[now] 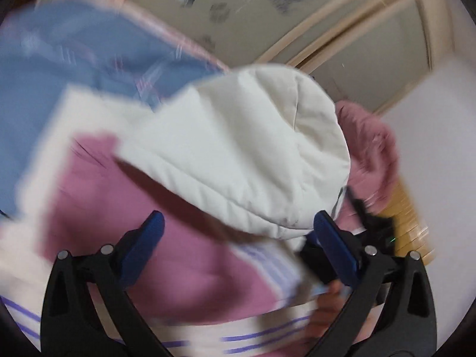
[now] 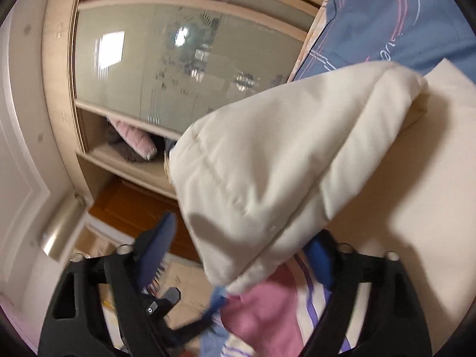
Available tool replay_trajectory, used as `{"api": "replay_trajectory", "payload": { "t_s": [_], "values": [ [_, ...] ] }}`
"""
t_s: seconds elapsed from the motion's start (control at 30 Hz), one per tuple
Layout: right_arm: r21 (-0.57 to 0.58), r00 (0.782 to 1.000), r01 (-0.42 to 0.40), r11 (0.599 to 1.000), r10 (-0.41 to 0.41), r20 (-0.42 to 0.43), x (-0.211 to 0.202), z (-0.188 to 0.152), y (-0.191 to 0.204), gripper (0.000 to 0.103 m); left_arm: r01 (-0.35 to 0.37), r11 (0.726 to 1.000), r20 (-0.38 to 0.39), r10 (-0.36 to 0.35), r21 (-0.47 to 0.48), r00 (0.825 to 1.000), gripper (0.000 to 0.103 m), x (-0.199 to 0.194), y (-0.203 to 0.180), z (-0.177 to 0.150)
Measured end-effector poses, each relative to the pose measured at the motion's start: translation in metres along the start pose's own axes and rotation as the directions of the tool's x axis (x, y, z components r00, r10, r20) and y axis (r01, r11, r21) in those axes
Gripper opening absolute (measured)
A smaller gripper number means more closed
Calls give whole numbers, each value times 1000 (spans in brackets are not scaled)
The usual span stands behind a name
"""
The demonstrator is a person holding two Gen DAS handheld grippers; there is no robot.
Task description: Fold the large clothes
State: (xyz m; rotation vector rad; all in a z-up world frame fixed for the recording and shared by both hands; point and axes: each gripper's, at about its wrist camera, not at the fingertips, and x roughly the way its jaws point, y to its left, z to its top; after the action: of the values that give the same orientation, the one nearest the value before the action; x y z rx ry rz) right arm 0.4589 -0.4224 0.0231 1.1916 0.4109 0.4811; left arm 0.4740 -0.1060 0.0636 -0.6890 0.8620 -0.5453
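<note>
The puffy white coat (image 1: 253,148) looks soft and light; grab its edge, as both grippers' jaws gape, holding nothing.

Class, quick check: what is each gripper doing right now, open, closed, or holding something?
Left gripper: open wide, holding nothing; the cream padded garment hangs just ahead.
Right gripper: part open, garment between its fingers; a grip cannot be told.

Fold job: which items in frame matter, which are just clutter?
Job:
- cream padded garment
- left gripper, open
- right gripper, garment corner between its jaws

Lying about:
- pink cloth
- blue patterned bedding
- striped sheet
- wardrobe
</note>
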Motion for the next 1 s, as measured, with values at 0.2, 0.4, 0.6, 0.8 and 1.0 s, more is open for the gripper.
{"api": "replay_trajectory", "payload": {
  "t_s": [0.2, 0.4, 0.6, 0.8, 1.0],
  "values": [
    [-18, 997, -75, 997, 76, 24, -9, -6, 23, 19, 154, 964, 29, -151, -216, 988, 90, 40, 12, 10],
    [-1, 998, -70, 998, 70, -7, -21, -25, 29, 17, 312, 908, 38, -315, -280, 948, 5, 47, 10, 14],
    [12, 997, -58, 998, 58, -54, -56, -71, 27, 16, 275, 946, -21, -282, -171, 959, 4, -17, 18, -17],
    [48, 994, 80, 996, -76, -78, -99, -133, 2, 16, 159, 979, -114, -173, -125, 978, 4, -58, 44, -80],
    [75, 964, 257, 964, -249, -97, -106, -157, -31, 16, -18, 996, -173, 2, -90, 985, 4, -37, 65, -122]
  ]
}}
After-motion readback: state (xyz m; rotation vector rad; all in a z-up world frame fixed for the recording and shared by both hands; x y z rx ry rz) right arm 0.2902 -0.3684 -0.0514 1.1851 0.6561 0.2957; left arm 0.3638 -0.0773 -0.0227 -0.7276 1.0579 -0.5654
